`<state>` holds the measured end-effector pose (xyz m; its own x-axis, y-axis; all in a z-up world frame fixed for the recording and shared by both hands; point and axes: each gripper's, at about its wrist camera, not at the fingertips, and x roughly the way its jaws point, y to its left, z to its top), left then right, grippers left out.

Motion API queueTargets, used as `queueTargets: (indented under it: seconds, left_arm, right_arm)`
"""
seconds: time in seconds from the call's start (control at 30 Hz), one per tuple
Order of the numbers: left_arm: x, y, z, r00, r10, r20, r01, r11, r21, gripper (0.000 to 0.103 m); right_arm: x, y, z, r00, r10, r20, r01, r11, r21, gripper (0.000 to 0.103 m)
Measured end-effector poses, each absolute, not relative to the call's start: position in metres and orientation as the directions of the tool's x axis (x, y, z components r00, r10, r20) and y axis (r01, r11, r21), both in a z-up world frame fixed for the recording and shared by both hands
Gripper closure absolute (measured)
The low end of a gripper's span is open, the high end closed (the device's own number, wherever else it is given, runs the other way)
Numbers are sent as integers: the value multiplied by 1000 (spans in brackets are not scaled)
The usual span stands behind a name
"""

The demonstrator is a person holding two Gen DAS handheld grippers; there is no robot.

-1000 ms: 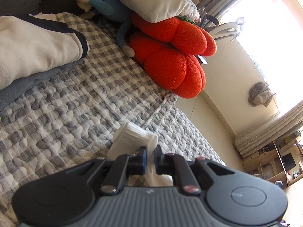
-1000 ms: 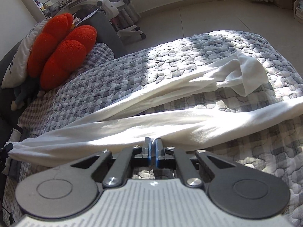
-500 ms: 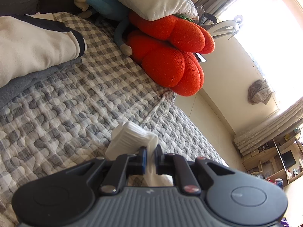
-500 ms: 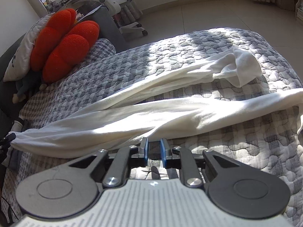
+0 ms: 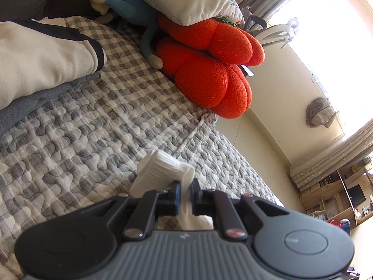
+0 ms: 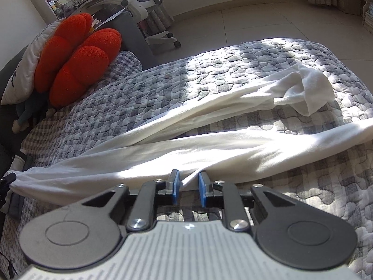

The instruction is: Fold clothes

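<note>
A bed (image 6: 233, 74) under a grey-and-white quilted checked cover fills most of the room, sunlight falling across its far half. Stretched along it from left to right lies a long white garment (image 6: 209, 149), bunched into two loose bands that part toward the right, the farther band ending in a crumpled flap near the bed's far right corner. At the left end of the bed a fat orange cushion (image 6: 77, 58) leans against a pale pillow (image 6: 25, 70), with a blue soft toy (image 5: 126, 2) tucked under the pillow. Near them rests a folded cream garment with dark trim (image 5: 46, 53) on top of grey cloth. The left tool (image 5: 185, 193) is clenched on the ribbed white cuff (image 5: 163, 170) of the garment, cloth pinched between its pads and the cuff standing up above the quilt. The right tool (image 6: 188, 186) sits at the near edge of the long white garment; its jaws have just been closing, a small fold of cloth reaches between them, and the blue pads (image 6: 175, 186) stand apart without pressing it.
</note>
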<state>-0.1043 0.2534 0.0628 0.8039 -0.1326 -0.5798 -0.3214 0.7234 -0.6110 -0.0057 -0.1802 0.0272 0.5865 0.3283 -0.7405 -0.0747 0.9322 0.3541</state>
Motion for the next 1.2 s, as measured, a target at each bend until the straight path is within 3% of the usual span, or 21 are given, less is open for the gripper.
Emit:
queueTargets:
  seconds: [0.03,0.1,0.43,0.67,0.83,0.9,1.0,1.2]
  left_arm:
    - [-104,254,62,803,-132,-581,-323,722,-611,94]
    - [-104,255,62,802,-133,-582,-326,720,-612,94]
    - [-104,265,58,790,-137,-597,-354,693,-627,93]
    - [-98,267,49,735,-139,-663,-392,711,-584,88]
    - [-95,265,47,716,-133,-685,-393,735,-552,76]
    - [-95,264,47,714,-127,-688,-391,743,-543,75]
    - [-95,263,47,716,-122,-687,-394,742,-542,75]
    - [-98,265,51,740,-107,-664,-386,742,-549,77]
  right_arm:
    - [-6,-179,27,587,322,-743,-75,935,346,98]
    - [-8,-177,30,599,308,-739,-79,941,329,100]
    - [-44,-200,68,676,394,-623,-106,888,447,101]
    - [-84,-235,89,722,437,-537,-91,829,552,102]
    - [-83,-251,86,730,402,-553,-59,843,535,102]
    - [-81,-242,81,696,438,-569,-107,847,521,102]
    - [-79,-224,74,636,483,-602,-174,850,498,90]
    - [-75,-187,54,509,495,-705,-254,868,427,88]
